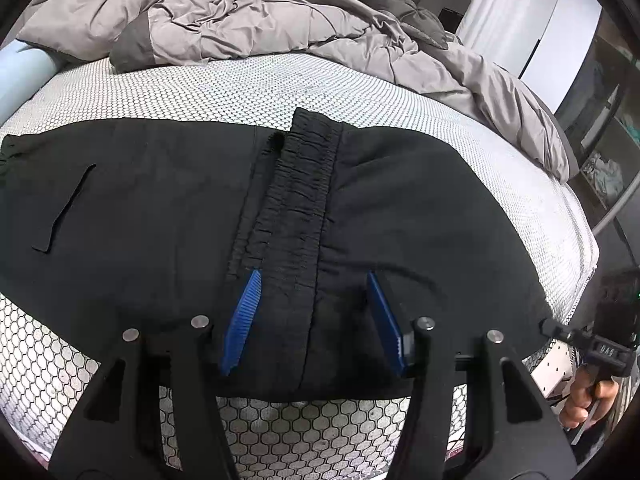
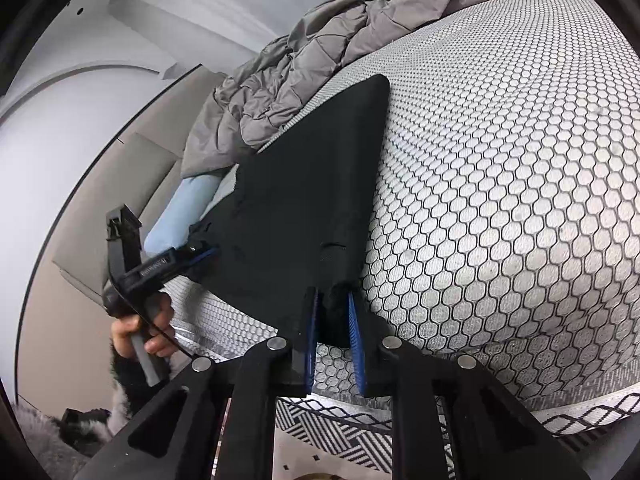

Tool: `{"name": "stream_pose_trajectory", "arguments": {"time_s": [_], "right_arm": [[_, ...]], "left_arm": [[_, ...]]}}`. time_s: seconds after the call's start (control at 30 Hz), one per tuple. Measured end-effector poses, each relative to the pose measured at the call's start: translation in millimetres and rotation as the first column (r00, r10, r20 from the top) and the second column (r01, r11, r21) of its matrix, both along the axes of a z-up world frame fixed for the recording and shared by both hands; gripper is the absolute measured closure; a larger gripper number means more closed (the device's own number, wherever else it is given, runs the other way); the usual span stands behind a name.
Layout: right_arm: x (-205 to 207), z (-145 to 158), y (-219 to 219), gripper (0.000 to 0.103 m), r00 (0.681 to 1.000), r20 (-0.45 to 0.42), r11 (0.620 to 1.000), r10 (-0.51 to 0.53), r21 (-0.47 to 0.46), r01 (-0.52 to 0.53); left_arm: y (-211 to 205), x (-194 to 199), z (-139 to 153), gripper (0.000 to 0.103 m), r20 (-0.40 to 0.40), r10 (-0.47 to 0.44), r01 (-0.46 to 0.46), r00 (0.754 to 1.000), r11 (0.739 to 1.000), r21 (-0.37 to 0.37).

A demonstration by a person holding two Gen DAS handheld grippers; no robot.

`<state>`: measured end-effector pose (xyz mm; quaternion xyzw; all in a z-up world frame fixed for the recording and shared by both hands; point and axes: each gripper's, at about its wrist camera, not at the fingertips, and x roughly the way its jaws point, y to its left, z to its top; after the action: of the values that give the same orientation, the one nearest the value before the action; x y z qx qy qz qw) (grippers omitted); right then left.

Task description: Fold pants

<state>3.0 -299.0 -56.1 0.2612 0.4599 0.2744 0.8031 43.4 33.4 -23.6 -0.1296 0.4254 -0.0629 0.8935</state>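
Observation:
Black pants (image 1: 160,208) lie folded flat on the bed's honeycomb mattress (image 1: 280,84), the elastic waistband (image 1: 304,184) running away from me. My left gripper (image 1: 314,280) is open, its blue pads on either side of the waistband near the front edge. In the right wrist view the pants (image 2: 304,200) stretch away from my right gripper (image 2: 334,298), which is shut on a bunched corner of the cloth at the mattress edge. The left gripper (image 2: 204,254) also shows there at the pants' other side.
A crumpled grey duvet (image 1: 248,20) fills the back of the bed. A light blue pillow (image 1: 24,68) lies at the left. White wardrobe doors (image 1: 532,32) and a shelf stand at the right. A patterned rug (image 2: 340,436) lies below the bed.

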Motion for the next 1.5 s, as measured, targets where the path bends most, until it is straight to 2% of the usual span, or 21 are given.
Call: {"name": "stream_pose_trajectory", "arguments": {"time_s": [0.07,0.13,0.23,0.33,0.4,0.5,0.53,0.57,0.63,0.7,0.8,0.9,0.97,1.07,1.13,1.23,1.3,1.33,1.37,1.43,1.5], "right_arm": [[3,8,0,0.099,0.999,0.029,1.000,-0.014,0.002,0.013],[3,10,3,0.100,0.999,0.037,1.000,-0.024,-0.009,0.024],[-3,-2,7,0.101,1.000,-0.005,1.000,-0.018,-0.025,0.018],[-17,-9,6,0.101,0.999,-0.031,0.996,-0.024,-0.088,0.022],[-17,-3,2,0.096,0.998,-0.030,0.995,-0.061,-0.084,0.058],[-8,10,-12,0.080,0.989,0.042,0.989,-0.142,-0.037,0.144],[1,13,-17,0.065,0.986,0.048,0.987,-0.157,-0.009,0.158],[11,13,-19,0.057,0.987,0.041,0.988,-0.157,0.008,0.157],[40,13,-22,0.055,0.988,0.041,0.988,-0.149,0.059,0.146],[70,9,-17,0.049,0.992,0.023,0.990,-0.120,0.071,0.119],[112,-11,1,0.049,0.998,-0.062,0.995,-0.034,0.088,0.040],[129,-19,24,0.058,0.997,-0.068,0.997,0.034,0.072,-0.029],[138,-18,37,0.083,0.996,-0.063,0.998,0.063,0.019,-0.062],[149,-12,42,0.095,0.994,-0.052,0.996,0.093,0.017,-0.092],[153,1,36,0.096,0.996,-0.011,0.996,0.088,0.021,-0.087],[159,17,22,0.096,0.997,0.033,0.996,0.074,-0.043,-0.072],[166,22,4,0.092,0.999,0.040,0.991,0.019,-0.131,-0.014],[170,21,0,0.086,1.000,0.030,0.987,0.010,-0.163,-0.005],[174,18,-3,0.081,1.000,0.000,0.982,0.016,-0.189,-0.015],[174,15,-12,0.080,0.999,-0.054,0.976,0.005,-0.217,-0.016],[161,26,-19,0.076,1.000,0.002,0.970,-0.024,-0.242,0.023]], "left_arm": [[1,0,-1,0.051,-0.004,0.001,-0.001,1.000,1.000,-0.009],[2,2,-2,0.051,-0.007,0.000,-0.001,1.000,1.000,-0.012],[2,1,-4,0.051,-0.003,-0.007,0.007,1.000,1.000,0.002],[3,-3,-3,0.051,-0.004,-0.004,0.005,1.000,0.999,0.038],[9,-10,-1,0.051,-0.002,0.012,-0.012,1.000,0.999,0.052],[28,-22,-1,0.045,0.001,0.065,-0.065,0.998,0.998,0.013],[37,-24,-3,0.044,-0.005,0.085,-0.085,0.996,0.996,-0.010],[44,-25,-7,0.044,-0.018,0.104,-0.105,0.994,0.994,-0.024],[54,-25,-12,0.044,-0.039,0.118,-0.119,0.992,0.992,-0.037],[60,-26,-13,0.044,-0.040,0.120,-0.122,0.992,0.991,-0.052],[64,-29,-12,0.041,-0.037,0.117,-0.118,0.992,0.992,-0.039],[64,-28,-19,0.041,-0.044,0.123,-0.124,0.991,0.992,-0.035],[58,-26,-20,0.041,-0.038,0.125,-0.125,0.991,0.992,-0.004],[46,-21,-18,0.040,-0.035,0.117,-0.116,0.992,0.993,0.028],[38,-17,-17,0.040,-0.037,0.093,-0.093,0.995,0.996,0.005],[17,-8,-19,0.039,-0.038,0.027,-0.029,0.999,0.999,-0.039],[-2,-3,-20,0.038,-0.032,-0.010,0.009,0.999,1.000,-0.014],[-12,-1,-20,0.037,-0.032,-0.006,0.007,0.999,1.000,0.026],[-18,1,-18,0.037,-0.034,0.002,0.000,0.999,0.998,0.066],[-23,-3,-9,0.037,-0.018,0.005,-0.004,1.000,0.997,0.081],[-25,-12,5,0.036,0.036,0.001,-0.004,0.999,0.996,0.084]]}}
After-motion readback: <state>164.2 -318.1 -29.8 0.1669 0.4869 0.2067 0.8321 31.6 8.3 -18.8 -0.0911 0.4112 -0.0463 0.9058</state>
